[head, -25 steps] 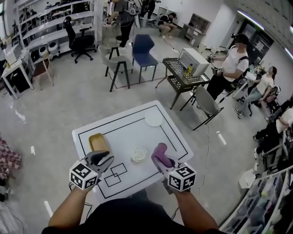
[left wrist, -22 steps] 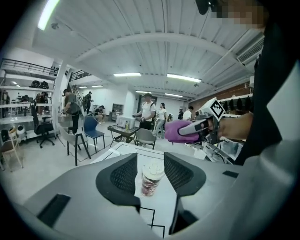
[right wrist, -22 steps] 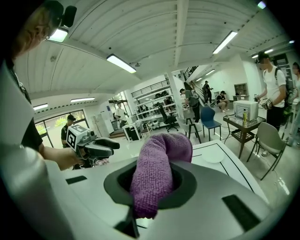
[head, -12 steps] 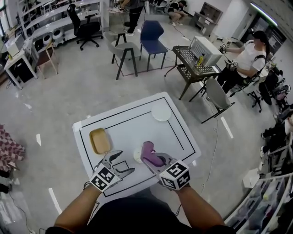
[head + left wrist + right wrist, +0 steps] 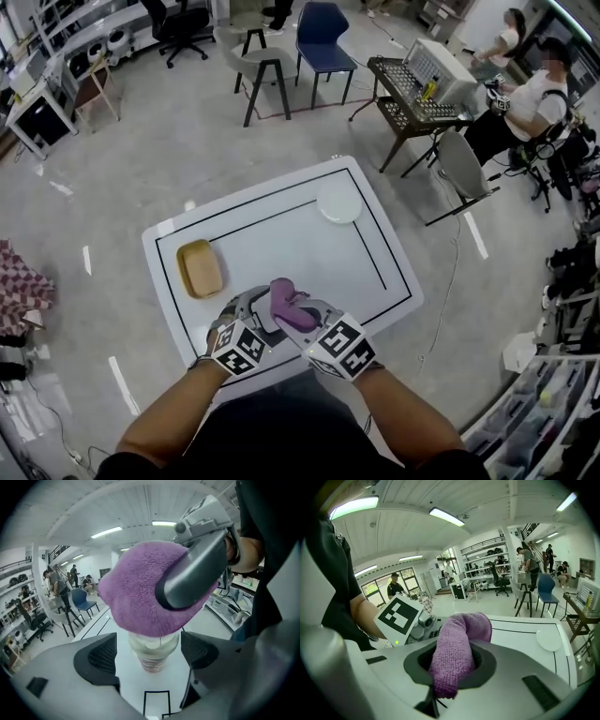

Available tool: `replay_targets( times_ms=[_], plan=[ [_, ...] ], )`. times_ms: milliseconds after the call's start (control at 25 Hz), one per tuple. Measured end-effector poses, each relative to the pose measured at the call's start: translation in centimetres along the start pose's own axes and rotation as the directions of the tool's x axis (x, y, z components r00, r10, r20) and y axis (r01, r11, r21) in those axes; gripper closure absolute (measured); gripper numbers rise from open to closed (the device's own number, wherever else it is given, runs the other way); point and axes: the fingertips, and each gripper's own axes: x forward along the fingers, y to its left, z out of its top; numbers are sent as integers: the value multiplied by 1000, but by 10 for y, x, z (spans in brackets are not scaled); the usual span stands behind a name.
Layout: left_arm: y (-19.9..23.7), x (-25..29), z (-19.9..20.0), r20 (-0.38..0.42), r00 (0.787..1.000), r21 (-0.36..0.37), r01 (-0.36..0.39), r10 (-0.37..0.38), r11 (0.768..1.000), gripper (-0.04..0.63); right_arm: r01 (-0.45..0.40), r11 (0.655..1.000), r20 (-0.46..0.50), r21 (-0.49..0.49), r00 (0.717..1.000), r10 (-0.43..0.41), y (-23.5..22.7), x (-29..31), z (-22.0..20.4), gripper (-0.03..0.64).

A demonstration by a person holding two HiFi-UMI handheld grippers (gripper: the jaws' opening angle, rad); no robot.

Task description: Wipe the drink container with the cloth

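The drink container [image 5: 153, 652] — a clear, lidded cup — is seen upright on the white surface [image 5: 281, 230], near the tan tray [image 5: 201, 268], on the tray's side toward the person. It is framed between the jaws of the left tool [image 5: 148, 656], which are opening. Their pads are not set against the cup's sides, so no grip is made on it.

The purple cloth [image 5: 140, 592] is clamped in the closed jaws of the right tool [image 5: 451, 667] and is laid over the top of the container, so that the lid is largely covered. Whether it is pressed down or only rested there cannot be told.

The wiping is judged to be at its start. Contact is made at the top, yet the cup's walls are bare of the cloth. What is left, it is judged, is for the cloth to be drawn across the lid and round the sides — with the cup steadied if it is not to be pushed toward the tray.
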Motion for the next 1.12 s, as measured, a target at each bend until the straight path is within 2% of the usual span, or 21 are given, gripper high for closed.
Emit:
replay_targets(
  times_ms=[120, 440, 680, 920, 1120],
  plan=[
    [-5, 14, 2, -17, 1000, 38, 15, -14, 999, 166, -23, 999, -40, -23, 999, 22, -2, 9, -8, 551],
    [-6, 31, 7, -25, 1000, 18, 8, -7, 1000, 186, -21, 999, -130, -38, 991, 16, -27, 14, -35, 551],
    [-6, 37, 9, -29, 999, 3, -14, 14, 1000, 187, 79, 995, -153, -67, 984, -89, -64, -8, -48, 551],
    [-9, 35, 5, -17, 998, -38, -58, 57, 998, 187, 168, 986, -129, -10, 977, -168, -86, -24, -57, 549],
    [-11, 33, 4, -28, 998, -41, -58, 57, 997, 187, 259, 966, -107, 21, 961, -256, -102, -38, -63, 549]
  ],
)
